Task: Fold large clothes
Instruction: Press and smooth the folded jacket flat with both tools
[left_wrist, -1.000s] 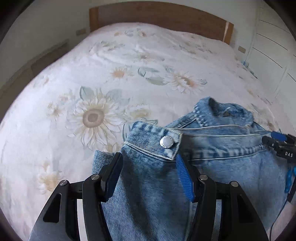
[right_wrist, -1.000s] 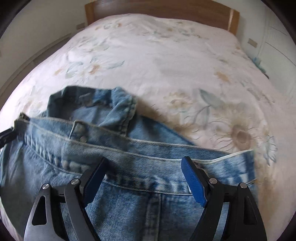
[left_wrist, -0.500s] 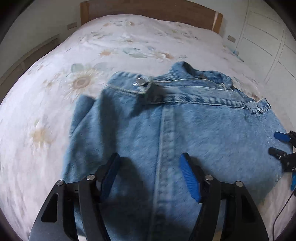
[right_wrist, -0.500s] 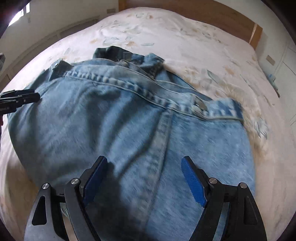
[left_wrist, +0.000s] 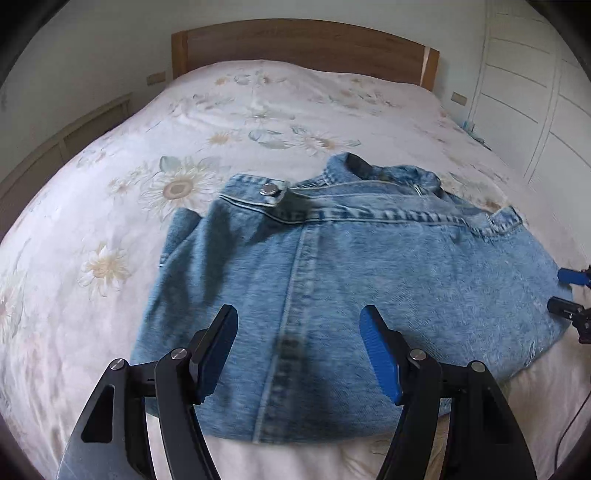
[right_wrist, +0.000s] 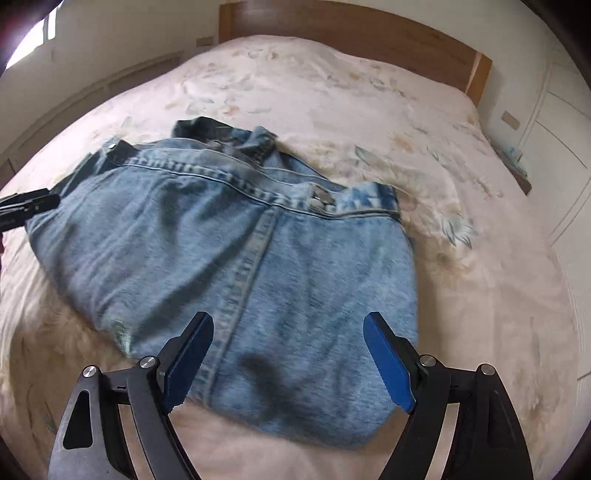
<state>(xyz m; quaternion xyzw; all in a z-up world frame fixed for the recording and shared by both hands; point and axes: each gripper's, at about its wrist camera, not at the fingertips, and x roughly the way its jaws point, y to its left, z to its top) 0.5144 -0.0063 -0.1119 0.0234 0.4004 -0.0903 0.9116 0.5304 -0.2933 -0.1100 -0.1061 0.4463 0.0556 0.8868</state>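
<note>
Both grippers have released the waistband and withdrawn. Left gripper (left_wrist: 299, 350) and right gripper (right_wrist: 288, 358) hang open, empty. Denim garment (left_wrist: 351, 280) lies folded on the bed (left_wrist: 110, 229), waistband at 12 o'clock. This fold appears complete.

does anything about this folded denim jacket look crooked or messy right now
Mostly tidy. The denim jacket lies folded on the floral bedspread, but its collar is bunched up past the folded hem, and a strip of fabric pokes out at the left edge.
</note>
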